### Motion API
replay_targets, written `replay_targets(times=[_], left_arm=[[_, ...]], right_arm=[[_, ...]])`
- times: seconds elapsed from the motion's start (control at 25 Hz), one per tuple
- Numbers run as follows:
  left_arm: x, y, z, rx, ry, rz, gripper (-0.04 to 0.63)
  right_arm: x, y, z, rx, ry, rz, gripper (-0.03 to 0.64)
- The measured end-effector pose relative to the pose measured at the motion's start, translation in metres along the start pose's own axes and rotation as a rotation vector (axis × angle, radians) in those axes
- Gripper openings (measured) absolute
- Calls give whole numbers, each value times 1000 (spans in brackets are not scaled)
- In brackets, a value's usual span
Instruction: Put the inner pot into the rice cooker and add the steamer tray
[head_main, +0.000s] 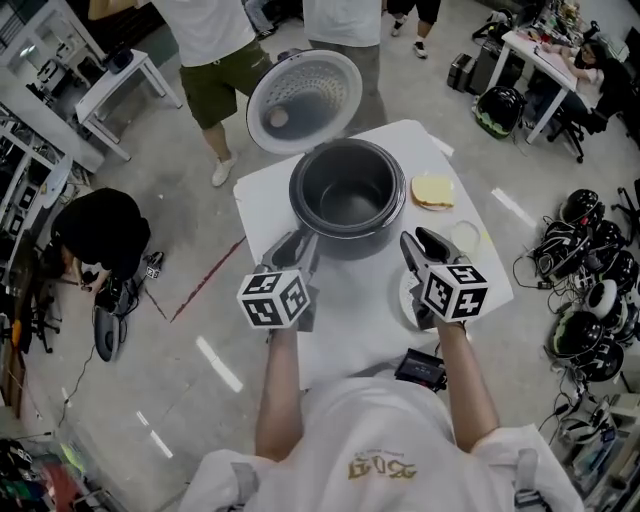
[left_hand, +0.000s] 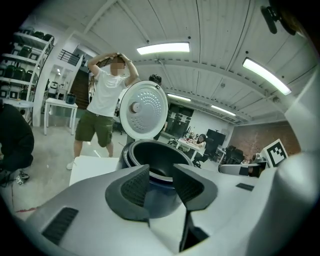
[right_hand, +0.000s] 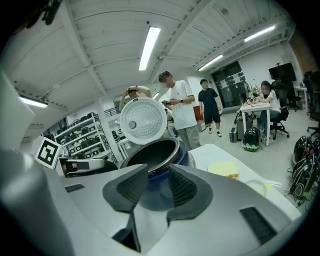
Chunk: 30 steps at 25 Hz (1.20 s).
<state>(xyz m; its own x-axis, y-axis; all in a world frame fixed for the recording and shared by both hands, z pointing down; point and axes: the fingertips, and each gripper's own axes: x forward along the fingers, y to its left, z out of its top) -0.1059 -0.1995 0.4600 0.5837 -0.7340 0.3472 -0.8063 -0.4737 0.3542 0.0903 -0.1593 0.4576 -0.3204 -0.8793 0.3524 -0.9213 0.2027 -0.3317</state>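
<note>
1. The rice cooker (head_main: 303, 205) stands in the middle of the white worktop (head_main: 350, 325). Its lid (head_main: 305, 100) is swung up and open on the far side.
2. The dark inner pot (head_main: 345, 190) sits inside the rice cooker, and its rim shows all around just within the cooker's top edge.
3. My left gripper (head_main: 298, 248) is at the near left side of the cooker, close to its wall. In the left gripper view the jaws of this gripper (left_hand: 161, 182) stand apart with nothing between the pads. The blue cooker wall is seen beyond the gap.
4. My right gripper (head_main: 422, 245) is at the near right side of the cooker, also close to the wall. In the right gripper view its jaws (right_hand: 157, 185) are apart too, a little narrower, and hold nothing.
5. So the pot lies ahead of both grippers, between them, and neither one grips it.
6. A flat pale yellow piece (head_main: 432, 190) lies on the worktop right of the cooker.
7. A white round thing (head_main: 408, 300) lies partly under my right gripper. I cannot tell what it is.
</note>
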Motion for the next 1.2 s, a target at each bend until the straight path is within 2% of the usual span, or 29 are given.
replay_targets(times=[0.2, 0.36, 0.76, 1.08, 1.2], left_arm=[[-23, -12, -12, -10, -2, -25, 164], [-36, -36, -27, -34, 5, -76, 164], [-55, -88, -69, 12, 35, -148, 175], [-24, -99, -93, -19, 88, -120, 174], [-6, -101, -103, -53, 111, -96, 169]], right_arm=[[-28, 15, -14, -7, 1, -3, 143], [-58, 16, -29, 18, 4, -17, 149], [-118, 4, -61, 59, -1, -46, 153], [-119, -38, -84, 87, 78, -48, 163], [-116, -59, -87, 64, 116, -49, 167]])
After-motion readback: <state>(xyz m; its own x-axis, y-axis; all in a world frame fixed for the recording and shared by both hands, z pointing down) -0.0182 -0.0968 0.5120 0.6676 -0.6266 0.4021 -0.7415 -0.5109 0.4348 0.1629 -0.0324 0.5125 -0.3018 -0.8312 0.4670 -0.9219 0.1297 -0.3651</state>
